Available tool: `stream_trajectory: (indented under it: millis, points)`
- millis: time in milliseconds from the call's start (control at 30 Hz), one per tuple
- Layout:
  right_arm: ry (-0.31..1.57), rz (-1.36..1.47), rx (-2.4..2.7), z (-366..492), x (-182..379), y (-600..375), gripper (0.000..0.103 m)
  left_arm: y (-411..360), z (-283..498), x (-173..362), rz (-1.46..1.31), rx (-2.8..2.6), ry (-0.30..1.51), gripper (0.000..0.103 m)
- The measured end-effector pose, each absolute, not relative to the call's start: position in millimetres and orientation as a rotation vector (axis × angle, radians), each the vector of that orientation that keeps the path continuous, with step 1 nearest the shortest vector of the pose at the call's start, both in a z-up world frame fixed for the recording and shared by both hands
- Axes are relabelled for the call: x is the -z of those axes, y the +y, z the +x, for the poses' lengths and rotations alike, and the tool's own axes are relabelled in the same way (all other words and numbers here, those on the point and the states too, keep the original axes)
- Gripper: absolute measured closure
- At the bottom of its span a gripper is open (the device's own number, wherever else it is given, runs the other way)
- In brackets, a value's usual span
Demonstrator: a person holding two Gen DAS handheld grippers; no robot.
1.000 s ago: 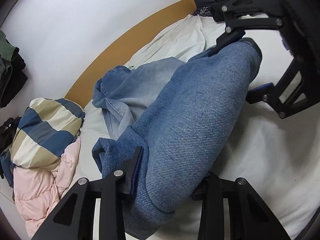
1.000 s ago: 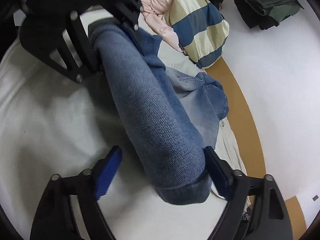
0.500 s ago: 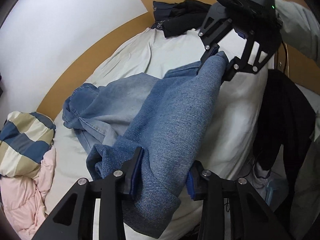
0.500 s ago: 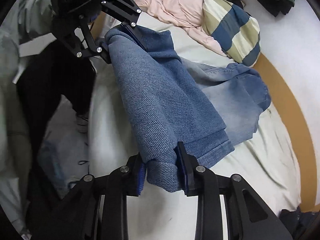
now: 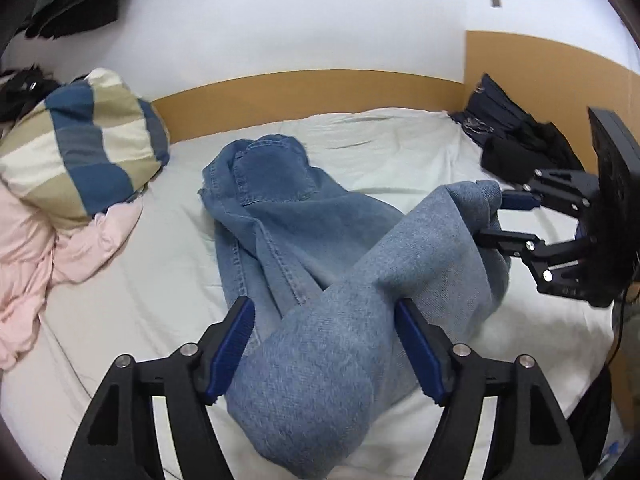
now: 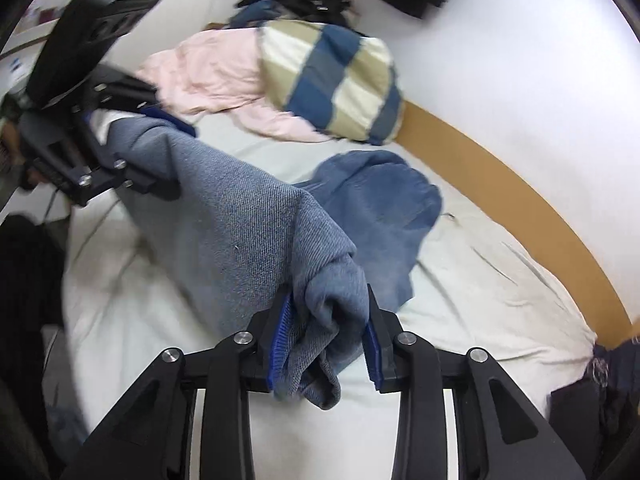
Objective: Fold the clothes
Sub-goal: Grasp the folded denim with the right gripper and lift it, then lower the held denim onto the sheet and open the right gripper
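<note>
Reaching low over the bed (image 5: 140, 280) from its near edge with the left tongs (image 5: 324, 312), pads spread wide and released. Straddling a thick rolled leg of the jeans (image 5: 280, 216), with denim touching the right-hand pad and only just beside the left-hand one. Pointing forward toward the wooden board (image 5: 320, 88) at the wall.

Coming in from the far side with the right tongs (image 6: 326, 300), aimed roughly across the bed toward the left tongs. Clenched on a bunched end of the same leg, with cloth filling the gap between both blue pads (image 6: 280, 340) and a fold hanging below them. Seen from the left wrist as two black fingers, one above and one below the end of the denim.

Holding the leg raised off the sheet between the two tongs, as a sagging band. Lying flat on the middle of the bed with the rest of the jeans: waistband and back pocket turned toward the board, the other leg running back under the raised one.

Resting at the left end of the bed: a striped pillow (image 5: 92, 148) on top of a crumpled pink garment (image 5: 24, 232). Piled in the far right corner: dark clothes (image 5: 512, 140).
</note>
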State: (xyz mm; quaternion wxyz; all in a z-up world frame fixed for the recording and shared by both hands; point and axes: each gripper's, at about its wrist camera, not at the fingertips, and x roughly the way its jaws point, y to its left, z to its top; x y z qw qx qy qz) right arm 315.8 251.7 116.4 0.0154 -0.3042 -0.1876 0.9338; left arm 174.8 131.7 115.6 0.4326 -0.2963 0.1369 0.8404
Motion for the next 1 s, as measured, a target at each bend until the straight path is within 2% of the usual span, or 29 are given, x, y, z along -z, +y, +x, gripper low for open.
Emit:
stream_trajectory:
  millis: [100, 333, 500, 667, 833, 933, 967, 1000]
  points:
    - [-0.475, -0.896, -2.872, 292.6, -112.5, 264.0, 0.066, 131.3, 161.8, -108.3, -0.749, -2.228, 0.272, 0.011]
    - [-0.320, -0.931, -2.797, 241.9, -66.2, 302.9, 0.065, 162.3, 129.2, -78.1, -0.773, -2.367, 0.366, 0.008]
    - [-0.081, -0.954, -2.852, 238.0, -49.3, 330.3, 0.066, 174.6, 108.9, -48.7, -0.764, -2.373, 0.373, 0.000]
    - [-0.072, -0.977, -2.833, 237.7, -44.7, 328.7, 0.066, 166.3, 85.3, -38.2, -0.919, -2.277, 0.228, 0.000]
    - [-0.065, -0.914, -2.833, 246.8, -47.0, 328.8, 0.062, 167.0, 88.4, -39.0, -0.923, -2.312, 0.258, 0.000]
    - [0.078, -0.782, -2.877, 261.3, -62.1, 334.3, 0.061, 167.9, 90.6, -39.7, -0.913, -2.330, 0.277, 0.000]
    - [0.142, -0.774, -2.912, 262.3, -65.9, 332.1, 0.057, 168.7, 91.2, -39.4, -0.912, -2.339, 0.284, 0.000]
    - [0.147, -0.821, -2.927, 258.8, -64.4, 326.2, 0.047, 168.5, 92.6, -38.9, -0.911, -2.352, 0.289, 0.000]
